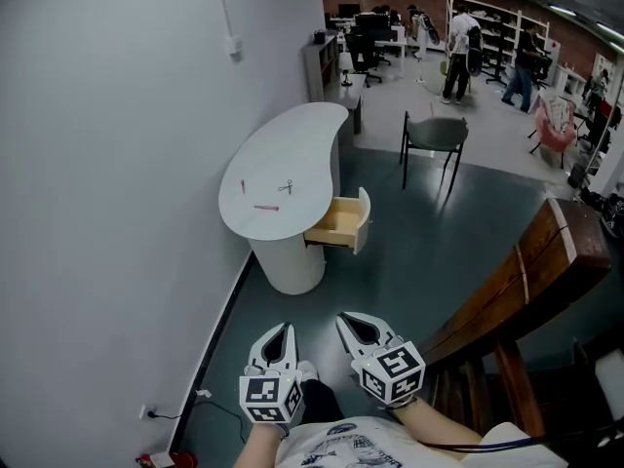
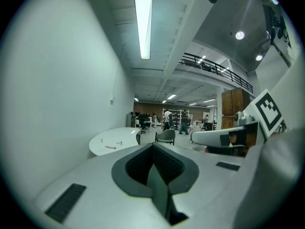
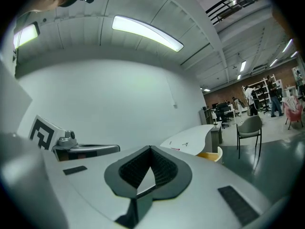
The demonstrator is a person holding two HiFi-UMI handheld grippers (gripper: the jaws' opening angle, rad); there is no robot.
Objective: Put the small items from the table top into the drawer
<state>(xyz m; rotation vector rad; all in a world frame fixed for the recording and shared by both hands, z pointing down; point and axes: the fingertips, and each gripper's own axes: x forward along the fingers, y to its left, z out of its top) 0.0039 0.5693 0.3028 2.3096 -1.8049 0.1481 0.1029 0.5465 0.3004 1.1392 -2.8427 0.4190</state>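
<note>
A white rounded table [image 1: 292, 149] stands far ahead by the wall. On its top lie a pink pen [image 1: 265, 208], small scissors [image 1: 286, 187] and a small red item [image 1: 243, 185]. Its wooden drawer [image 1: 338, 224] is pulled open on the right side and looks empty. Both grippers are low and close to my body, well short of the table. My left gripper [image 1: 284, 329] and my right gripper [image 1: 344, 319] are both shut with nothing between the jaws. The left gripper view shows the table [image 2: 116, 140] in the distance, and the right gripper view shows the drawer [image 3: 210, 154].
A grey chair [image 1: 435, 136] stands beyond the table on the dark floor. A wooden stair rail [image 1: 526, 266] runs along my right. A white wall [image 1: 107, 164] closes the left side, with a cable and socket [image 1: 151, 414] low on it. People stand far back.
</note>
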